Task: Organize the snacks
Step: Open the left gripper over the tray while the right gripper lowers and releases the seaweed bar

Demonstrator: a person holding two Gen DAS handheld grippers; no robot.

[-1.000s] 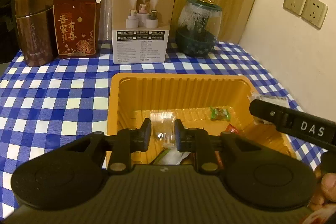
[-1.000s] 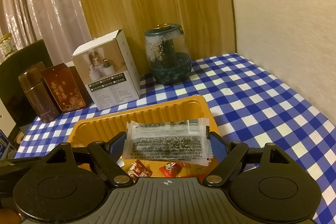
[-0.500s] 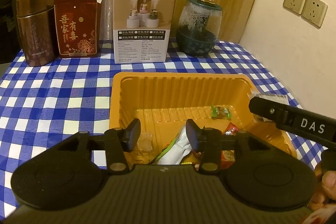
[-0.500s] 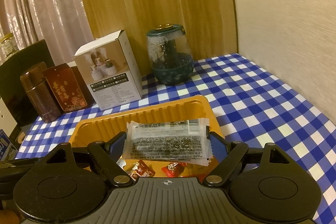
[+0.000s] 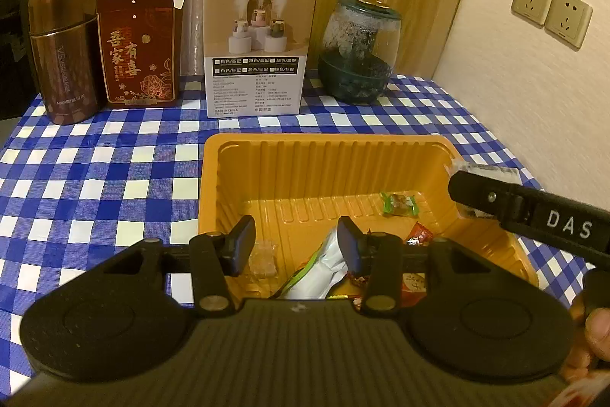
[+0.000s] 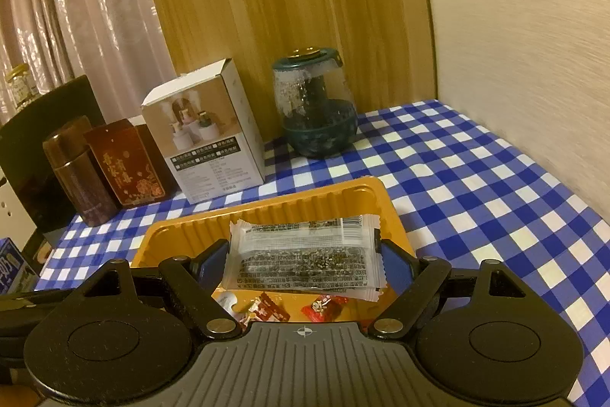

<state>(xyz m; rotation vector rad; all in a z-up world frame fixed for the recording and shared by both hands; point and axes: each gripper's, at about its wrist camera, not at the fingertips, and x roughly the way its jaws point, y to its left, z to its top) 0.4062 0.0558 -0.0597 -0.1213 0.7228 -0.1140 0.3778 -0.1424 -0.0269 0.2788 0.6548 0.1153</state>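
Mostly sorted: several sweets already sit in the orange tray [image 5: 438, 155], left tongs [image 5: 295, 246] apart and empty, right tongs [image 6: 305, 264] clamped on a seaweed packet [image 6: 305, 254] above it.

Left gripper [image 5: 295, 246], jaws apart, hangs over the orange tray [image 5: 324, 155] of snacks.

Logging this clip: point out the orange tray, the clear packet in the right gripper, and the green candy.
tray [image 5: 324, 170], left wrist view, ribbed far wall.
packet [image 6: 305, 258], right wrist view, middle of wrapper.
green candy [image 5: 399, 203], left wrist view, middle of wrapper.
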